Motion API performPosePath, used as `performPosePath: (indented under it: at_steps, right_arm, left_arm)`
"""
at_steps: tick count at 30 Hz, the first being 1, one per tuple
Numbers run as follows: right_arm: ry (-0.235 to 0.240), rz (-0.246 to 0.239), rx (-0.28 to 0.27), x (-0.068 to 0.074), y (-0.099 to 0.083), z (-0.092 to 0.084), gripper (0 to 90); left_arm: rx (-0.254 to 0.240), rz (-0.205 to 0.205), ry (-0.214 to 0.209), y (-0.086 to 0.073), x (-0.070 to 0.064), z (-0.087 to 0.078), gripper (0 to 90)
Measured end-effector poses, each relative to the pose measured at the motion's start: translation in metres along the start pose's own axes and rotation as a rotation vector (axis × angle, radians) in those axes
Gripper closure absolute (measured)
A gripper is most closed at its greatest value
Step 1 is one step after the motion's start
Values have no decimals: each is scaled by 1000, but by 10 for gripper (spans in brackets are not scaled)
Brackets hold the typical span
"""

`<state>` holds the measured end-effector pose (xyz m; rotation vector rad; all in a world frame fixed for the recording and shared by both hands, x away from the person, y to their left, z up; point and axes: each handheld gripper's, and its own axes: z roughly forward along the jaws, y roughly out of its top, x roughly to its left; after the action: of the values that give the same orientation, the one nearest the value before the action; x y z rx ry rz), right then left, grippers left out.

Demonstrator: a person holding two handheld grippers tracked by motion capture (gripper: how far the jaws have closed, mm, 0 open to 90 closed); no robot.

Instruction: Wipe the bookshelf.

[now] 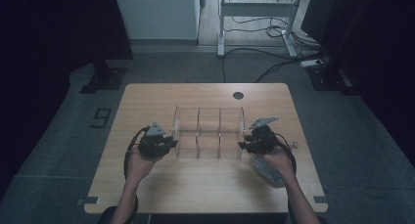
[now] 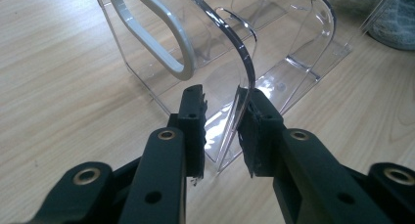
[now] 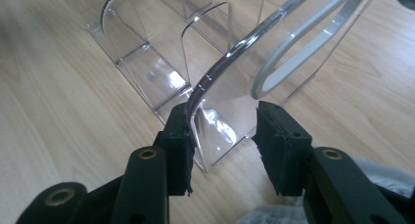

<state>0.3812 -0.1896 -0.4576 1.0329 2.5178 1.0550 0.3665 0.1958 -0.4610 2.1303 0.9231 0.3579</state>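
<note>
Found clear three-bay organizer (image 1: 209,131) at mid-surface (image 1: 195,185). Straddled its end walls with left tool (image 2: 222,94) and right tool (image 3: 222,114), jaws apart, one pad touching each wall. Not yet clamped; probably gripping and moving left.

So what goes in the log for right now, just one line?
left gripper: end wall of clear box between jaws, not clamped | right gripper: same at other end | box on table
</note>
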Motion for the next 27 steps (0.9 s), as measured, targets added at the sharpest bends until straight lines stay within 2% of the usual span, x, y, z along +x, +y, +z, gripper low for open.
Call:
performPosePath:
  at_steps: [14,20,27]
  right_arm:
    - [-24,5,0,-15,9,8,538]
    - [-24,7,-2,-19,11,10,523]
    - [-28,9,3,-23,13,11,496]
  left_arm:
    - [-16,-27,-10,7,16,13,720]
    - [-21,-40,-16,8,18,16,721]
    - [-11,-33,-9,11,20,17,705]
